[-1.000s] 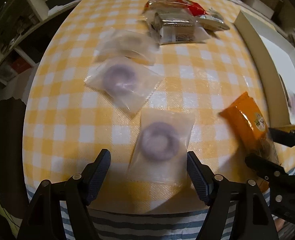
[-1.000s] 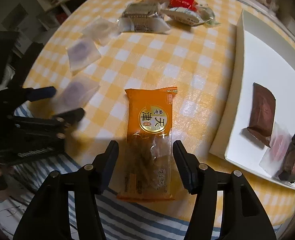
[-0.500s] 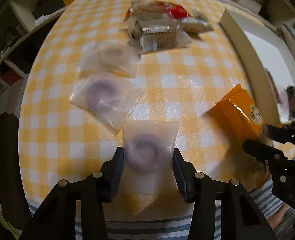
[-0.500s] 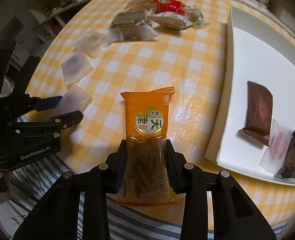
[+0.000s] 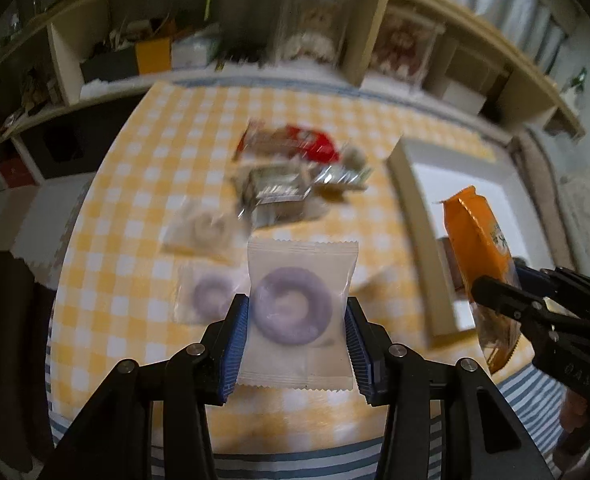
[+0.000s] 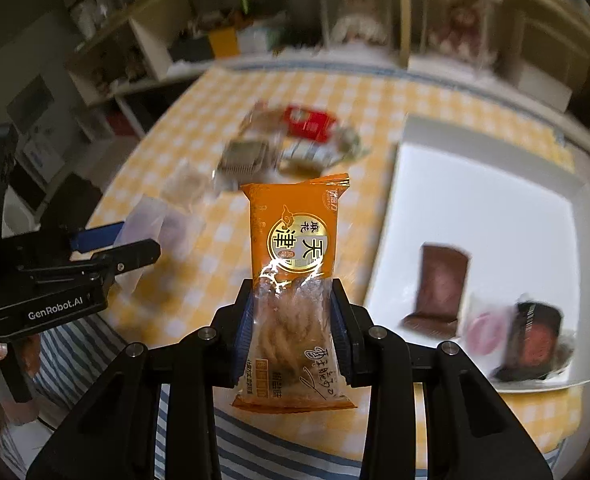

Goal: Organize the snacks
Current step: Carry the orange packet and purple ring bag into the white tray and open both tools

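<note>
Glossy orange wrapper point(image 6: 293, 224) (clear plastic below)

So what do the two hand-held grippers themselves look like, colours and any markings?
Both are black plastic frames with silver screw heads. The left hand-held gripper and right hand-held gripper have ribbed blue pads inside their fingers. The left one's body carries white "GenRobot.AI" lettering. No cables or sleeves show.
</note>
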Demonstrator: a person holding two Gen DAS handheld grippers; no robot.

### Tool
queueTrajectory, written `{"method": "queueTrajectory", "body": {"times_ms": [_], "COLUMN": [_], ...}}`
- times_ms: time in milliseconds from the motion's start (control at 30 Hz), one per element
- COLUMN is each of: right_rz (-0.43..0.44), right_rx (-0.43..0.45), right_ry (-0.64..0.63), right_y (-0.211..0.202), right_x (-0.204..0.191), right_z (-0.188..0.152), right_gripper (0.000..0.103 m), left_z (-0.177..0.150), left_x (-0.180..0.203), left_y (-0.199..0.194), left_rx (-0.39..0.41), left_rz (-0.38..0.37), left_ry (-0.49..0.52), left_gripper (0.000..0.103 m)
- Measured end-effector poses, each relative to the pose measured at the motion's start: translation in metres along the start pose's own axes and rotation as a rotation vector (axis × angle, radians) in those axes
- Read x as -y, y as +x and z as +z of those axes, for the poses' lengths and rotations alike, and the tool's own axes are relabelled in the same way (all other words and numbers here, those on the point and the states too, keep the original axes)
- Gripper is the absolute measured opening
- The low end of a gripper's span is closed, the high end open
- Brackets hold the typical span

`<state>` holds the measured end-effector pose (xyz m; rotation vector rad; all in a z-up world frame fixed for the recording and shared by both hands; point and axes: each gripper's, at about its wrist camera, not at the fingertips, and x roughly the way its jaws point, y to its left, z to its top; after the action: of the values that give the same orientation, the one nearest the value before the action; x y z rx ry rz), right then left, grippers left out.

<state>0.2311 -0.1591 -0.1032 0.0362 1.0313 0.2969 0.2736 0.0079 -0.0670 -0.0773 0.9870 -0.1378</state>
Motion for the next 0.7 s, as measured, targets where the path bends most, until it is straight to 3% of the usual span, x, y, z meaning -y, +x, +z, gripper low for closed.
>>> {"method": "queueTrajectory", "body": {"times_ms": [433,700], "right_rz": [-0.082,-0.150], "right_rx": [0.162,0.203], "right_ry": [0.065,0.129], "right_y": [-0.059,-0.082], "right_x": [0.048,0.099], "right_z": [0.026,0.029], "right_gripper": [0.036,0.036], "left_z": [0.029,0.047], "left_x": [0.043,0.094], "left_y": [-0.043,-0.016], "left_rx": [0.133,0.102], "left_rz": [-0.088,-0.133], "left_ry": [0.043,0.081], "left_gripper": [0.046,0.046]}}
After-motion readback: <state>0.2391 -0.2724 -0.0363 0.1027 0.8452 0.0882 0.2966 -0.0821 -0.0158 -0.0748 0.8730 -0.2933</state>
